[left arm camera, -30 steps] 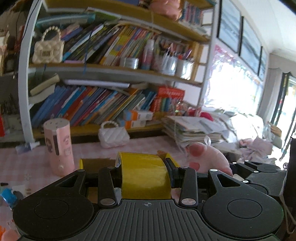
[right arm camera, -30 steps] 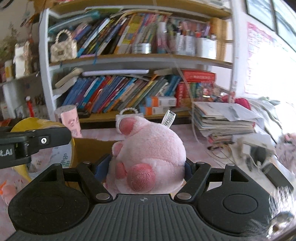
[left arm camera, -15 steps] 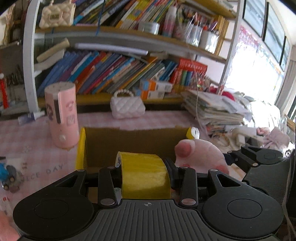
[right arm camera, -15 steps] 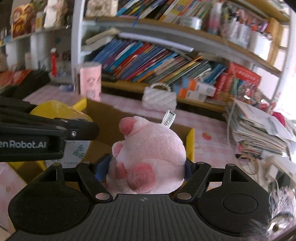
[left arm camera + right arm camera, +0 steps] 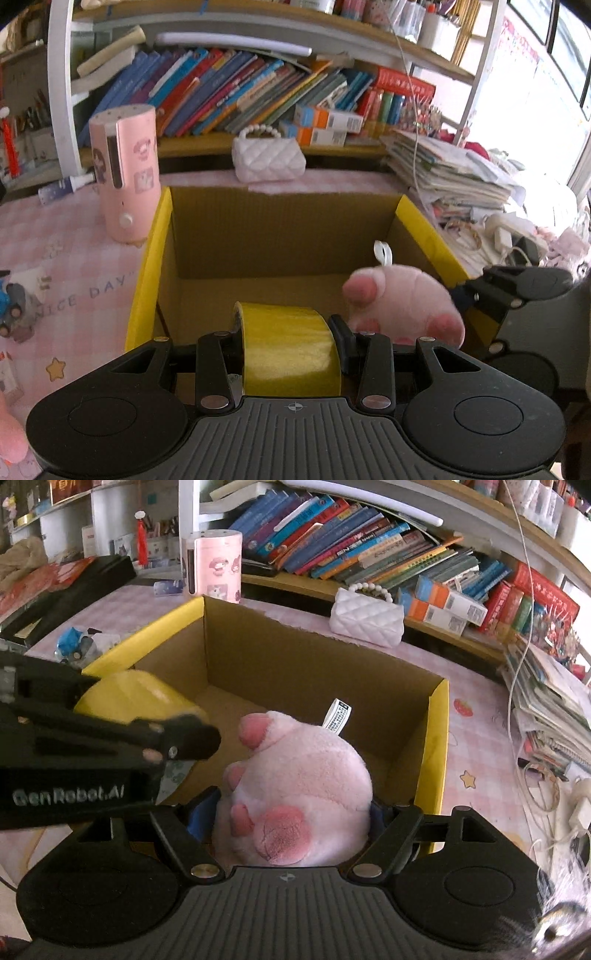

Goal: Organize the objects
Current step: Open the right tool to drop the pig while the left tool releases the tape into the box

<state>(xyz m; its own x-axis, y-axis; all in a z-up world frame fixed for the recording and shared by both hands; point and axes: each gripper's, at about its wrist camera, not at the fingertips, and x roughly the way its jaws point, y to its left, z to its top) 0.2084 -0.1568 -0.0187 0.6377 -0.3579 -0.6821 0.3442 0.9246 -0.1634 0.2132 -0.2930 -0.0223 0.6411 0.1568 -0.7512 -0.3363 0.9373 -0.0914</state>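
Open box (image 5: 284, 229) on the pink checked bench (image 5: 70, 266), brown card inside, yellow along the side rims; floor of the box bare and roomy, far wall upright. Left hand-held gripper (image 5: 288, 332) just over the near rim, clamped on a yellow tape roll (image 5: 291, 347), roll held by its flat sides, curved face up. Right hand-held gripper (image 5: 291, 808) beside it, above the right half of the box, jaws easing apart with a pink plush (image 5: 295, 794) between them and the pads seemingly touching its flanks; plush rump-first toward the camera, darker pink paw pads showing, white label (image 5: 337, 716) sticking up. Tape roll and plush close together, not touching as far as can be told.

Pink cylinder (image 5: 125, 173) with cartoon stickers just beside the left far corner of the box. White quilted purse (image 5: 267, 158) with a bead handle just past the far wall. Paper stack (image 5: 450, 173) and cables near the right side. Small blue toy (image 5: 74, 642) left of the box. Bookshelf (image 5: 236, 92) behind, packed with leaning books.
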